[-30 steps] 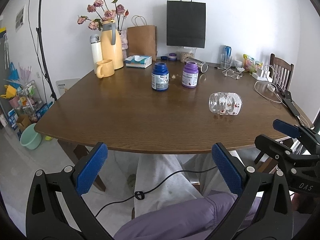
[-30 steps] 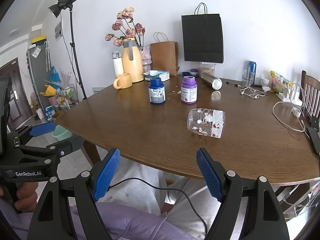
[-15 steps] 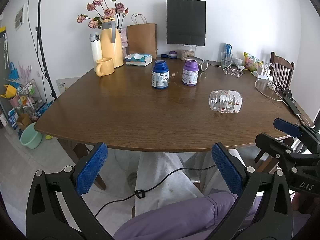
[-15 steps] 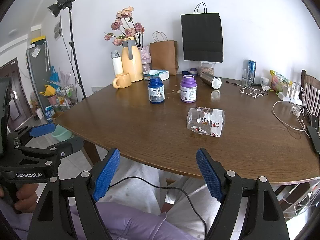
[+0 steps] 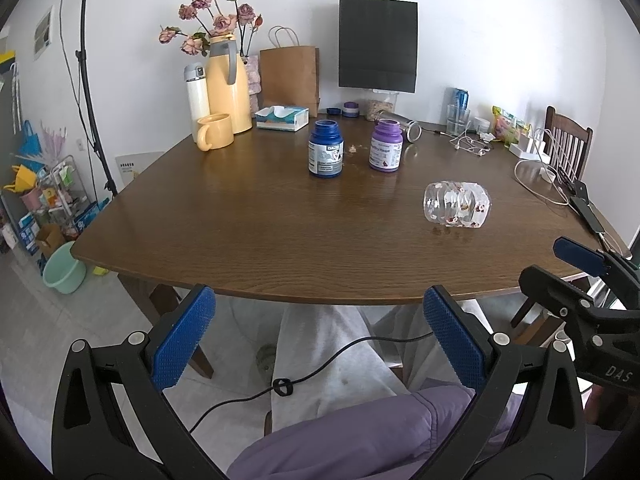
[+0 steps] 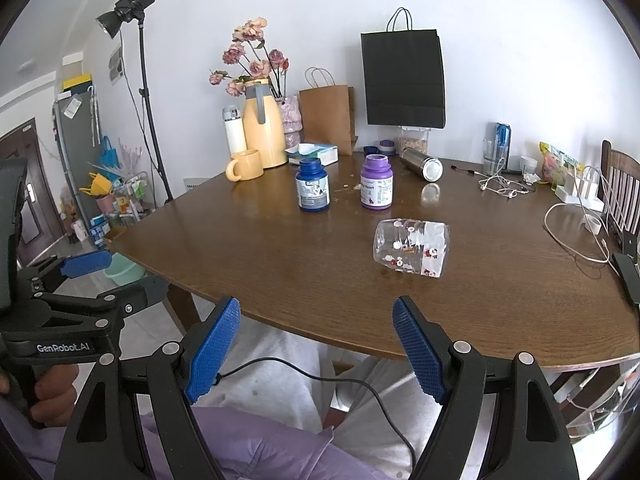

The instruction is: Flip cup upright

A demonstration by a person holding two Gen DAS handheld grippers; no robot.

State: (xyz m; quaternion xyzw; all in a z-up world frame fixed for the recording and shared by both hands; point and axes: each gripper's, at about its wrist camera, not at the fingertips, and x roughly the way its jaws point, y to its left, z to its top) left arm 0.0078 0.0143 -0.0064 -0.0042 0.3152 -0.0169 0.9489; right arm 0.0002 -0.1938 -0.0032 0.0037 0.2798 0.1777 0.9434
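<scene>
A clear glass cup [image 5: 457,209] with small red and white prints lies on its side on the brown wooden table [image 5: 248,224], right of centre. It also shows in the right wrist view [image 6: 411,247]. My left gripper [image 5: 318,336] is open and empty, held below the table's near edge over my lap. My right gripper [image 6: 316,350] is open and empty, also short of the table's near edge, with the cup straight ahead of it.
A blue jar [image 5: 325,154] and a purple jar [image 5: 385,151] stand behind the cup. A yellow mug [image 5: 215,131], yellow jug [image 5: 226,84], tissue box [image 5: 282,117], paper bags and a lying steel flask [image 6: 422,164] sit at the back. Cables [image 6: 576,236] lie at the right.
Both grippers have risen slightly and edged toward the table. The cup and jars have not moved.
</scene>
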